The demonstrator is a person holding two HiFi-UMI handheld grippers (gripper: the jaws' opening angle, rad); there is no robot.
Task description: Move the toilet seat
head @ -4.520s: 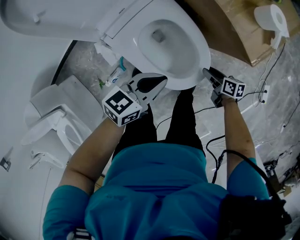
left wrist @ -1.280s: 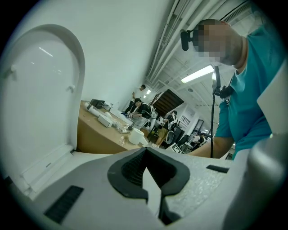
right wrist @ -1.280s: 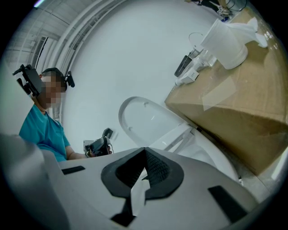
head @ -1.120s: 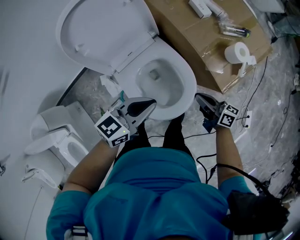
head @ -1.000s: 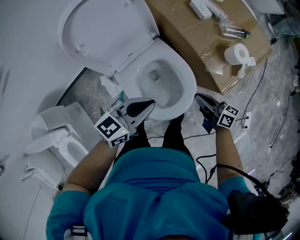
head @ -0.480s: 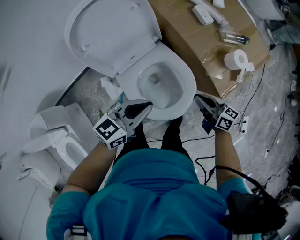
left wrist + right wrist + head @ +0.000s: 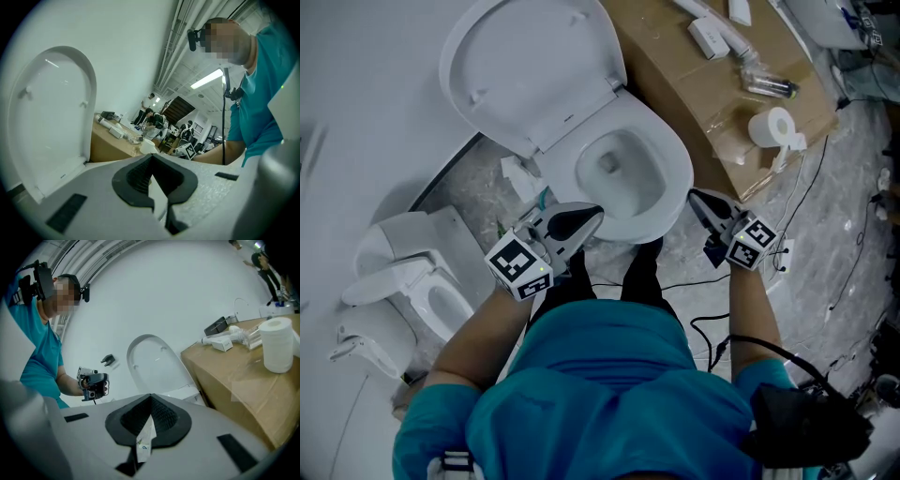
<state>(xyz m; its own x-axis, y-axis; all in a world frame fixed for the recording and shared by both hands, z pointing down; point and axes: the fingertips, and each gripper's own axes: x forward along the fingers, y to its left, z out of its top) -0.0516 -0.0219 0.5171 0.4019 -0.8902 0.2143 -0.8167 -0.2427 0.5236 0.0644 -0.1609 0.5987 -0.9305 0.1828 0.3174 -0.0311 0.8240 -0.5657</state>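
2 grippers hover at the toilet's front, neither gripping anything. The left gripper (image 7: pixel 589 217) has its jaws together and empty, and the right gripper (image 7: pixel 697 199) is closed and empty too. Between them the toilet seat (image 7: pixel 678 178) seems to lie flat on the bowl, though ring and rim are hard to separate. The lid (image 7: pixel 530 70) stands raised behind, with a cardboard box (image 7: pixel 694 89) beyond. This looks like the approach: next, 1 gripper must open and catch the seat's front edge. Compared with 4.5 seconds ago, the head view shows more lid and box, and the grippers flank the bowl much as before.
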